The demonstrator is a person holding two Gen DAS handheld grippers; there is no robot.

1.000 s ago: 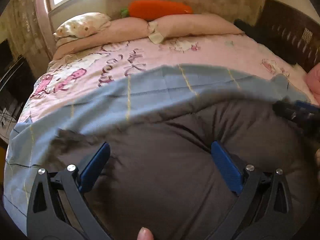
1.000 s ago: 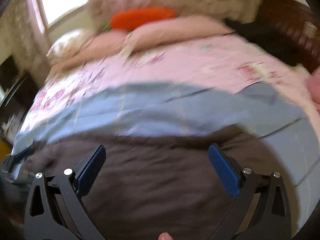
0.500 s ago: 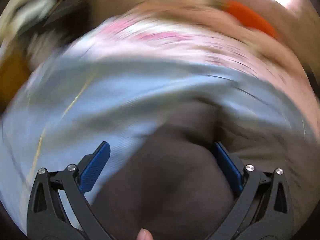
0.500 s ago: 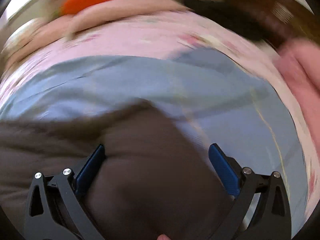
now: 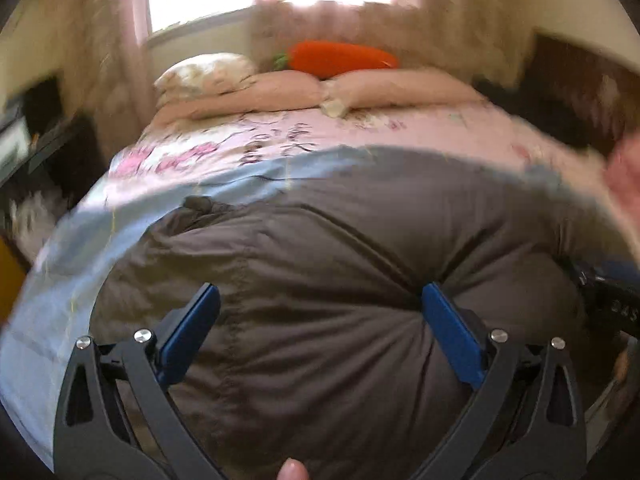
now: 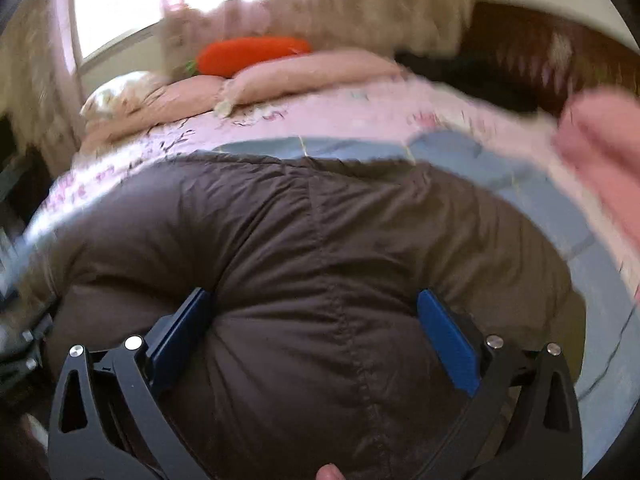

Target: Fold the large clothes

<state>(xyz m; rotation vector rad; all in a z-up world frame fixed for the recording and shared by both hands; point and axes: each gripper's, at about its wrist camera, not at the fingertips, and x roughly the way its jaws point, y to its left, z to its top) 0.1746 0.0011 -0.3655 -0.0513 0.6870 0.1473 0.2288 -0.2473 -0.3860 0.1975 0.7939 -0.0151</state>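
Observation:
A big brown padded garment [image 5: 328, 256] lies spread on a light blue sheet [image 5: 96, 248] on the bed; it also fills the right wrist view [image 6: 320, 264]. My left gripper [image 5: 320, 320] is open, its blue fingers [image 5: 188, 332] wide apart with a puffy bulge of the garment between them. My right gripper [image 6: 314, 324] is open the same way over the garment, and its left finger [image 6: 180, 328] presses into a fold. The right gripper's body shows at the right edge of the left wrist view [image 5: 612, 300].
The bed has a pink patterned cover [image 5: 360, 132], pink pillows [image 5: 304, 88] and an orange carrot plush [image 5: 340, 54] under a bright window. A dark wooden headboard [image 6: 560, 52] stands at right. Pink cloth [image 6: 604, 152] lies at the bed's right edge. Dark furniture [image 5: 36, 140] stands left.
Both grippers swung outward, then back to face the bed head. The brown garment now lies farther up over the blue sheet and bulges between both pairs of fingers.

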